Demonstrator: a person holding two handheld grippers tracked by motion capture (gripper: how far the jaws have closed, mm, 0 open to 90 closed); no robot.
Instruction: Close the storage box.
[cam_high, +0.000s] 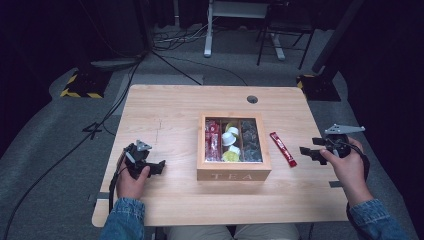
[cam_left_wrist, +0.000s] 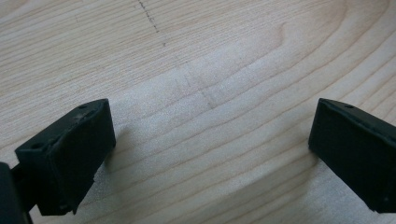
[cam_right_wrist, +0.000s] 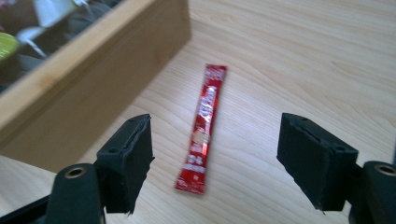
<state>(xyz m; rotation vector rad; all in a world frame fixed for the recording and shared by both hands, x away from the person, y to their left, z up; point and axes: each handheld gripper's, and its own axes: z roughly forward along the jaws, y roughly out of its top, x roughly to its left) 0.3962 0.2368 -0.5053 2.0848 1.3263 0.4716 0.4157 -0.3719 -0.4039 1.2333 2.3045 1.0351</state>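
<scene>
A wooden tea box (cam_high: 233, 175) marked TEA stands at the table's middle, holding red sachets, white and yellow pods and dark packets. A red stick sachet (cam_high: 283, 148) lies flat on the table just right of the box. My right gripper (cam_high: 309, 152) is open to the right of that sachet, a hand's width away. In the right gripper view the sachet (cam_right_wrist: 204, 127) lies between and beyond the spread jaws of the gripper (cam_right_wrist: 215, 163), with the box wall (cam_right_wrist: 88, 88) on the left. My left gripper (cam_high: 159, 166) is open at the table's left, over bare wood (cam_left_wrist: 210, 107).
The wooden table (cam_high: 165, 110) has a cable hole (cam_high: 252, 99) at its back right. Dark floor with cables, a yellow-black base (cam_high: 80, 87) and chair legs lies beyond the far edge. Bare wood surrounds the box on every side.
</scene>
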